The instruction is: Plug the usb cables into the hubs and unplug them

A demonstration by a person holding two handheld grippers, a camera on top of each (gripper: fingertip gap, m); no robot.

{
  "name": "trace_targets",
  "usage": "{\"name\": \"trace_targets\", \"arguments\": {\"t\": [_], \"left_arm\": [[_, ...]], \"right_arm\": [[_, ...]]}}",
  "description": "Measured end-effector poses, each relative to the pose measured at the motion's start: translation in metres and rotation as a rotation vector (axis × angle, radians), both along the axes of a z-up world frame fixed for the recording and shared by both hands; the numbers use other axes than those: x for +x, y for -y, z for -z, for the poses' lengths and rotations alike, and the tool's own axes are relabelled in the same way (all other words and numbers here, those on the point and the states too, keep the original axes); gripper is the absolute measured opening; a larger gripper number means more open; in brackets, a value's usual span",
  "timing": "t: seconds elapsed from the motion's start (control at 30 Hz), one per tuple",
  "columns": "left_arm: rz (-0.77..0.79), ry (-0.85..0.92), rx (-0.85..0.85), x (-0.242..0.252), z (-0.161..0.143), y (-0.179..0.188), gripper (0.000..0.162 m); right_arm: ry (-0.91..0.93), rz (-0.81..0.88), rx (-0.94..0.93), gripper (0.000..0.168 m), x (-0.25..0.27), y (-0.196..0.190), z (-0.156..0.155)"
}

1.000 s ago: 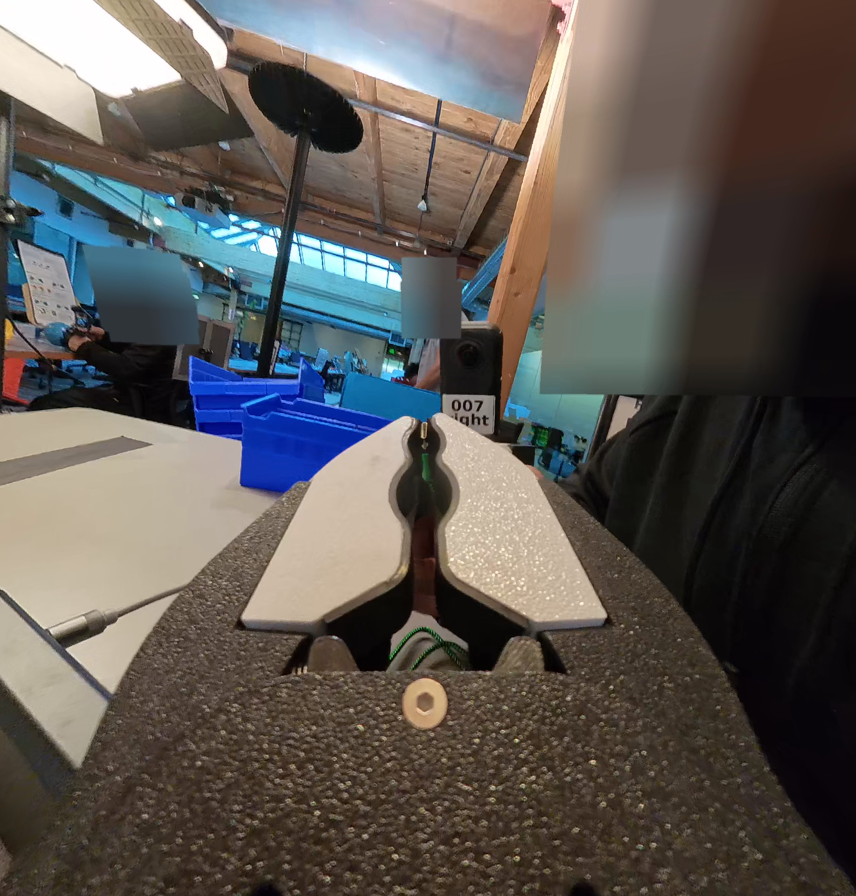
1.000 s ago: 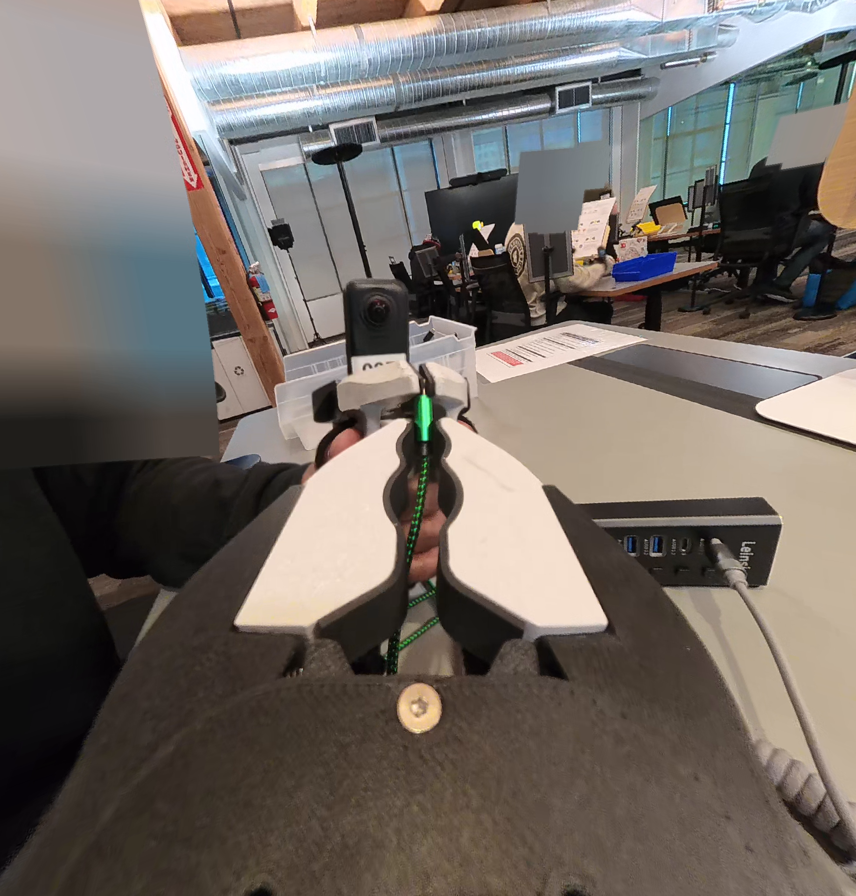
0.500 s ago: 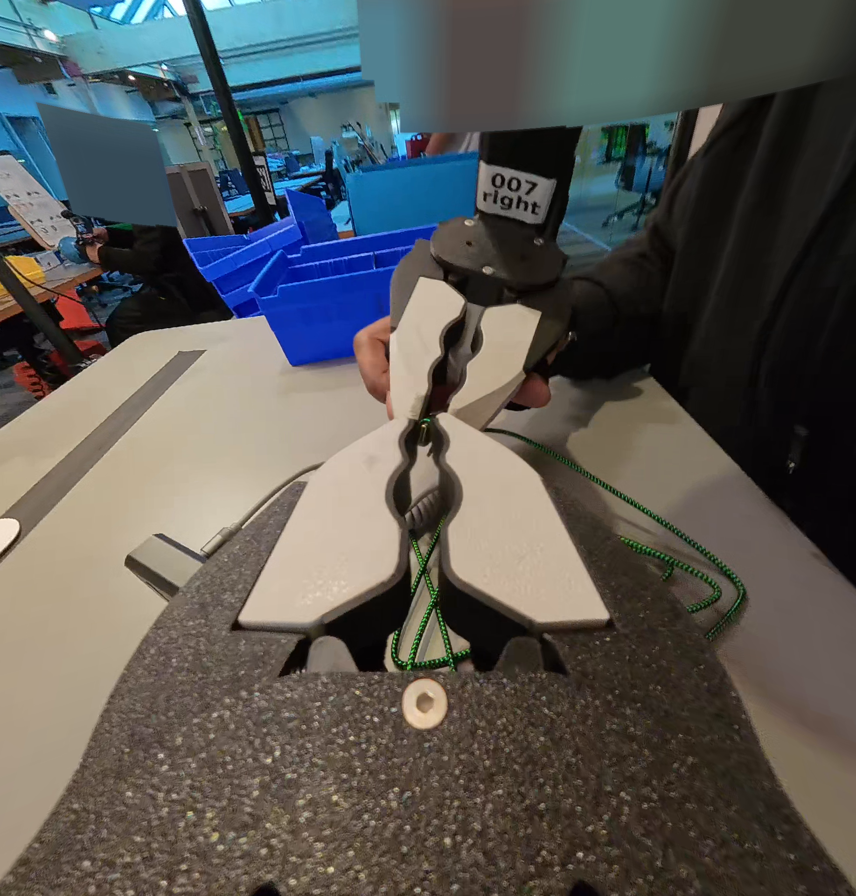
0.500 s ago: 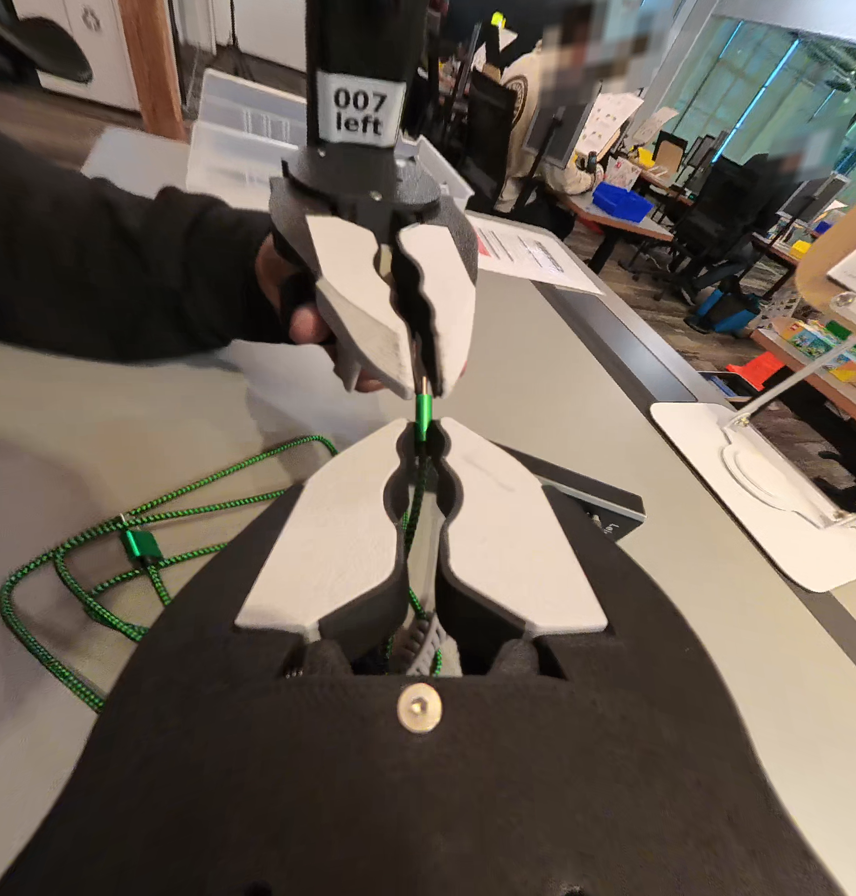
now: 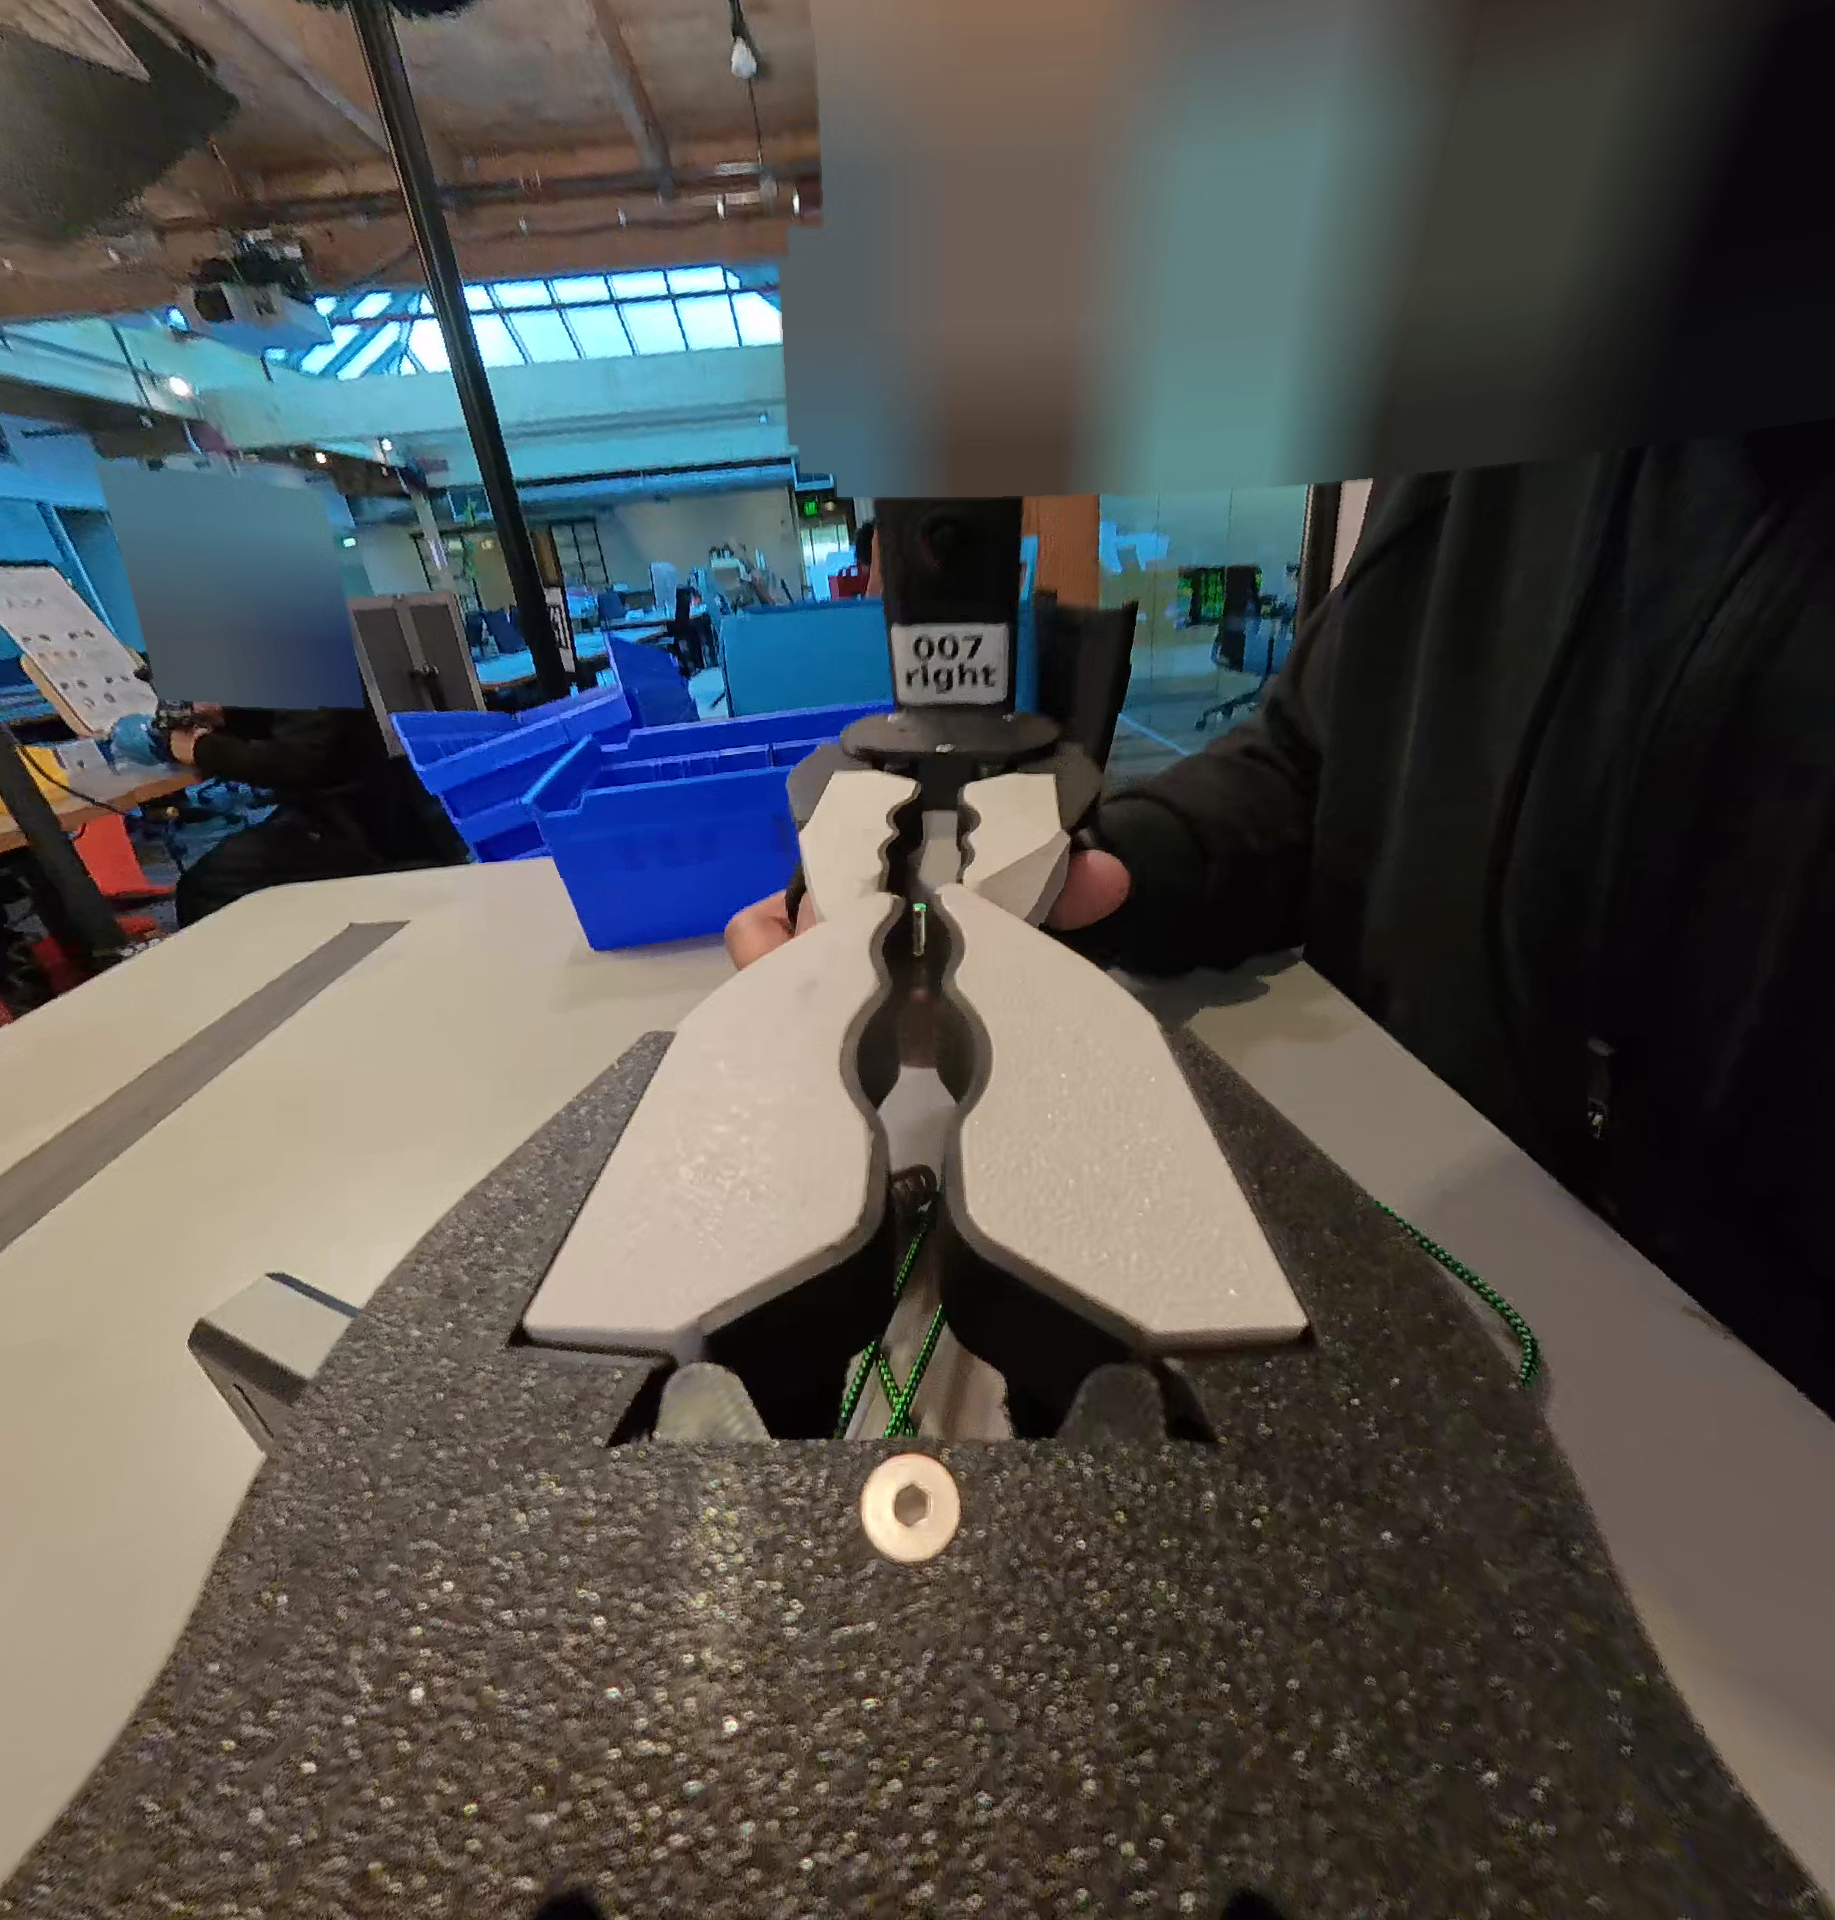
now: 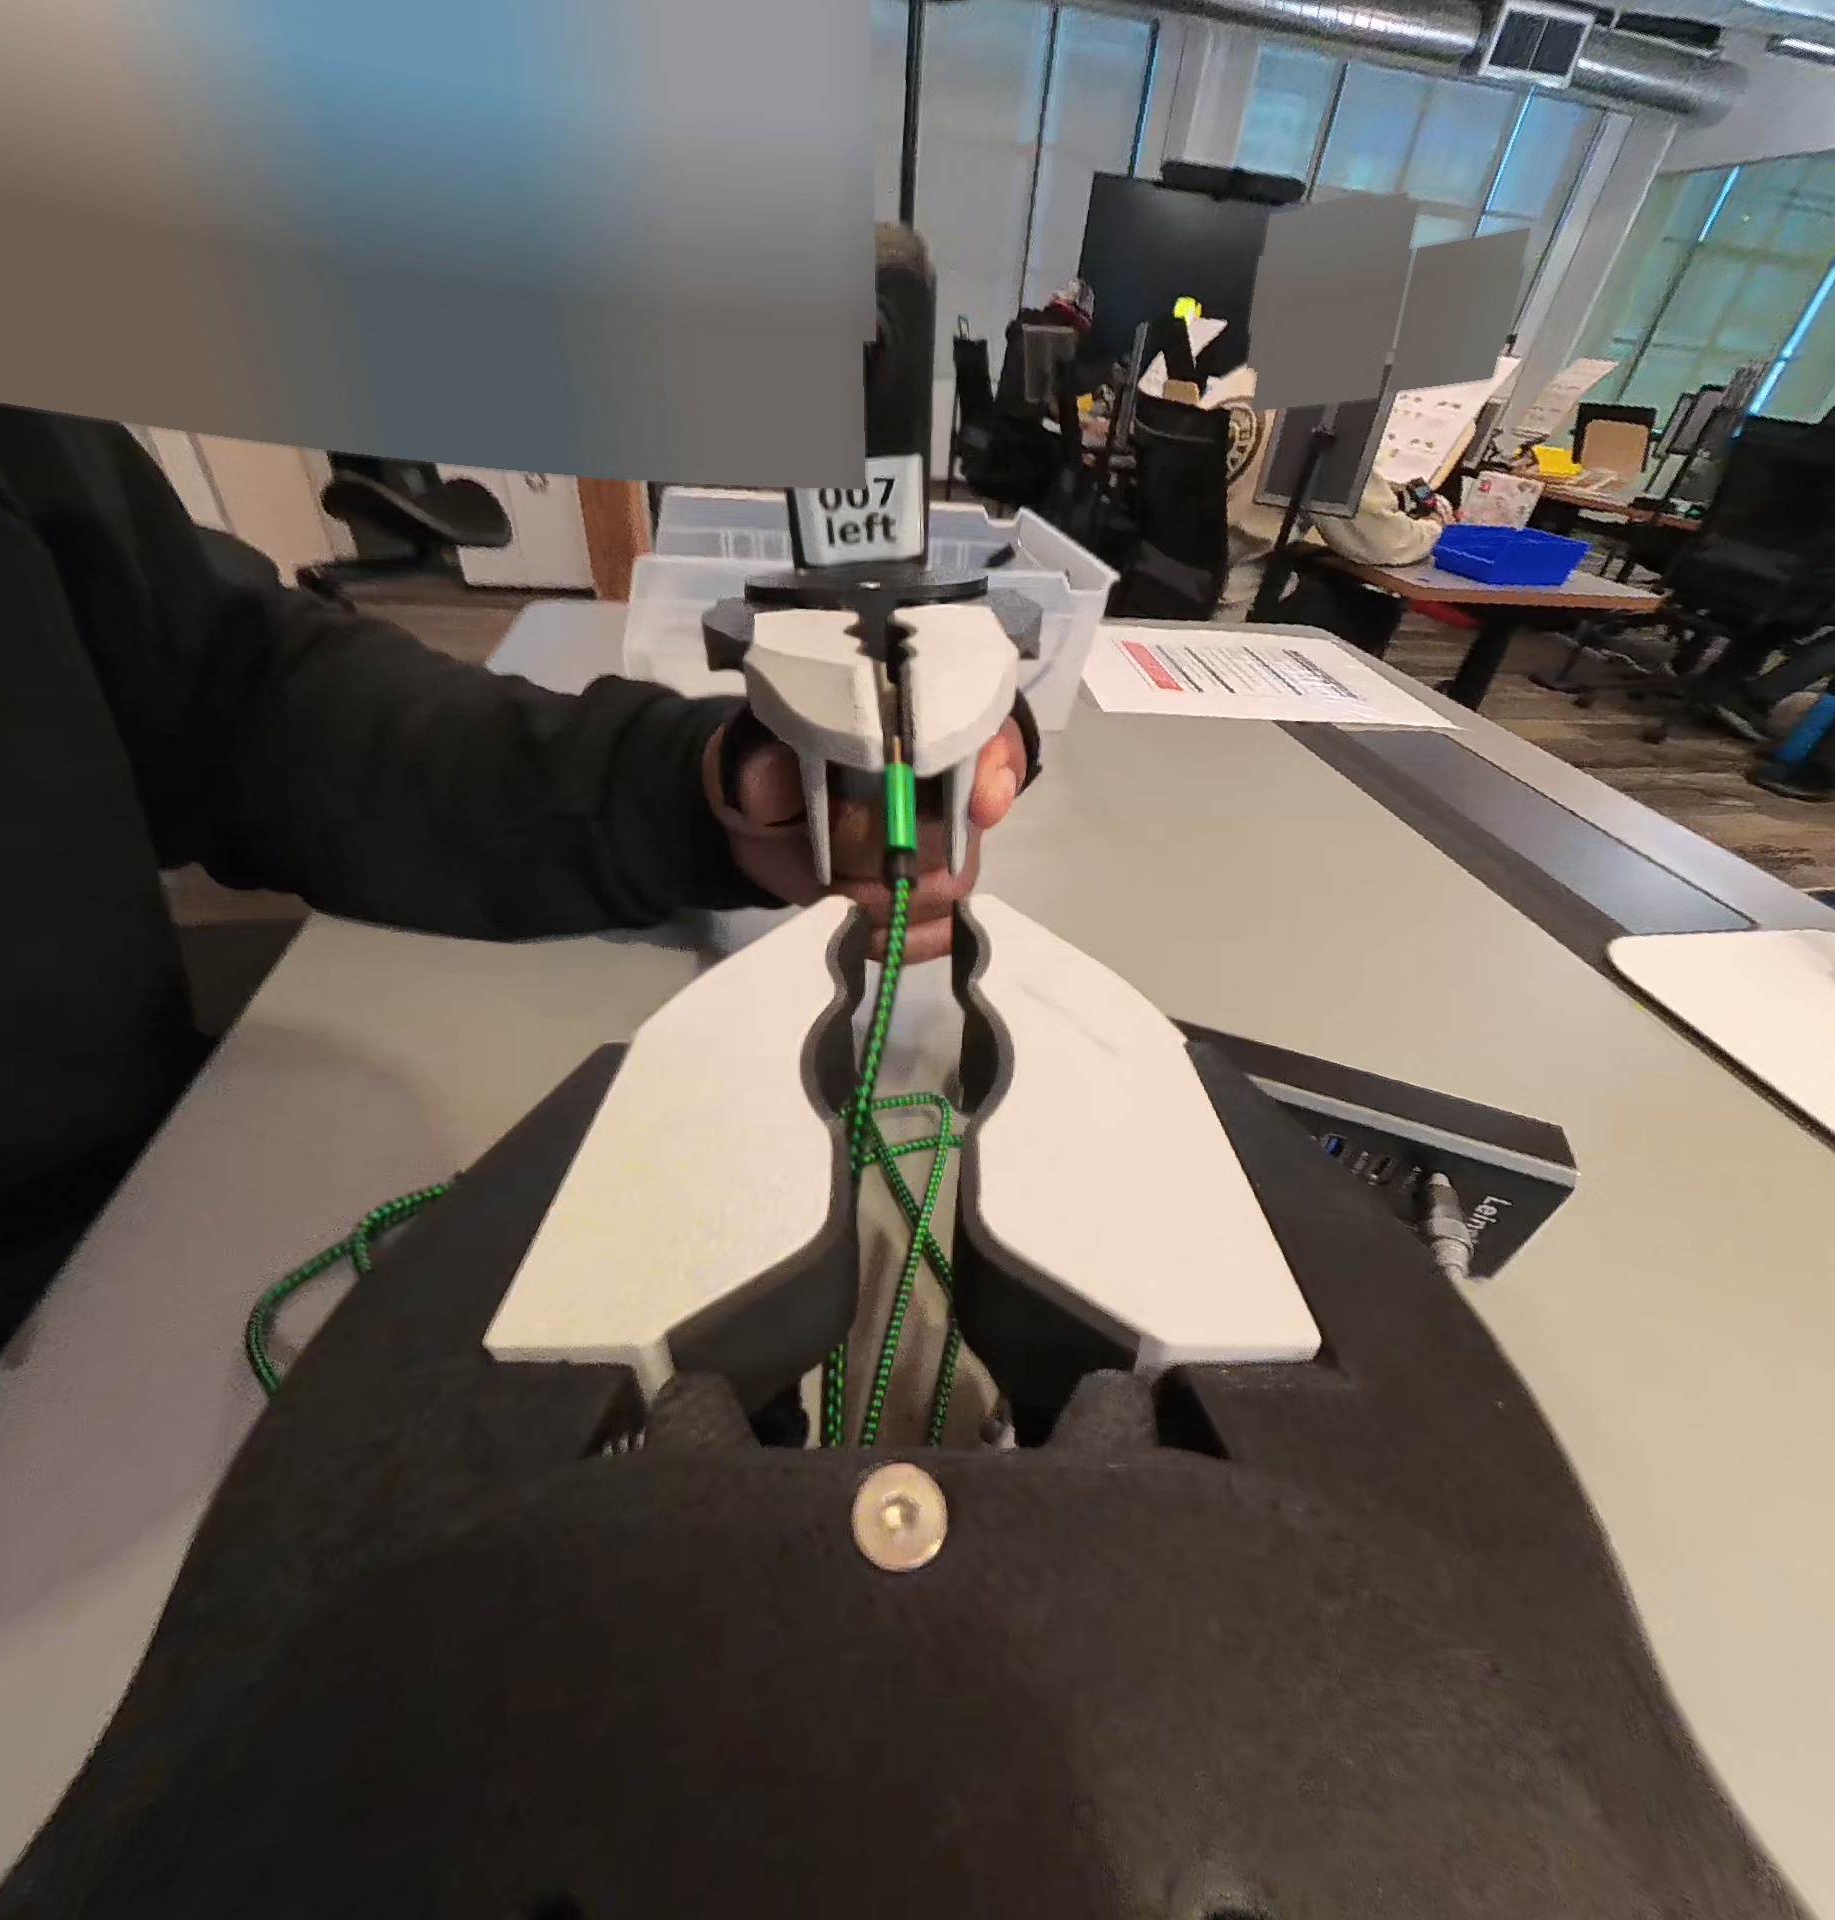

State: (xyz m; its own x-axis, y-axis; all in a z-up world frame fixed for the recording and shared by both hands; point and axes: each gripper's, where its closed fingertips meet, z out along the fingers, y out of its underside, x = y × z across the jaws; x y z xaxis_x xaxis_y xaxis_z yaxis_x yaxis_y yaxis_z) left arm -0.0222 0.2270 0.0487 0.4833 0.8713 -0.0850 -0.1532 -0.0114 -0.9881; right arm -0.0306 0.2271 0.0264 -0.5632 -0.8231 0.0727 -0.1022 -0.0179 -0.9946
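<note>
A green braided USB cable (image 6: 882,1039) ends in a green plug (image 6: 898,821). My left gripper (image 5: 918,920) is shut on the plug's metal tip, which shows as a small green end (image 5: 919,923) between its fingers. It also shows in the right wrist view (image 6: 885,717), facing my right gripper. My right gripper (image 6: 905,914) is open, and the cable runs freely between its fingers down to loops on the table. The right gripper also shows in the left wrist view (image 5: 928,831). A dark grey hub (image 6: 1412,1143) lies on the table at right with a grey cable (image 6: 1443,1236) plugged in. The hub's end shows in the left wrist view (image 5: 258,1340).
Blue bins (image 5: 674,842) stand at the table's far edge. A clear bin (image 6: 1058,592), a printed sheet (image 6: 1256,675) and a white pad (image 6: 1775,1018) lie on the grey table (image 6: 1256,935). A person's dark sleeves hold both grippers. Only a small space, under 4 cm, lies between the two pairs of fingers. From the right gripper's tips to the dark grey hub (image 6: 1412,1143) is close to 15 cm.
My right gripper has opened and let go of the green plug, which my left gripper now holds alone. Both grippers have tilted up to face each other level.
</note>
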Motion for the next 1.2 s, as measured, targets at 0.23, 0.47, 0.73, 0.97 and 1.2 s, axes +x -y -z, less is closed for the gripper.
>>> {"name": "trace_targets", "arguments": {"t": [0.23,0.47,0.73,0.97,1.2], "left_arm": [[-0.030,-0.119,0.078,0.004,-0.016,0.005,0.001],[-0.028,-0.173,0.128,-0.004,-0.018,-0.004,0.001],[-0.001,-0.195,0.178,-0.007,-0.017,-0.010,0.001],[0.007,-0.199,0.198,-0.009,-0.015,-0.010,0.002],[0.017,-0.200,0.207,-0.009,-0.015,-0.012,0.001]], "right_arm": [[0.216,-0.053,0.022,0.023,-0.001,-0.005,-0.021],[0.235,0.048,0.000,0.023,0.005,0.000,-0.023],[0.274,0.064,0.001,0.008,0.008,-0.001,-0.024],[0.317,0.063,0.031,0.007,0.010,-0.001,-0.025],[0.302,0.076,0.006,0.006,0.010,-0.002,-0.027]]}}
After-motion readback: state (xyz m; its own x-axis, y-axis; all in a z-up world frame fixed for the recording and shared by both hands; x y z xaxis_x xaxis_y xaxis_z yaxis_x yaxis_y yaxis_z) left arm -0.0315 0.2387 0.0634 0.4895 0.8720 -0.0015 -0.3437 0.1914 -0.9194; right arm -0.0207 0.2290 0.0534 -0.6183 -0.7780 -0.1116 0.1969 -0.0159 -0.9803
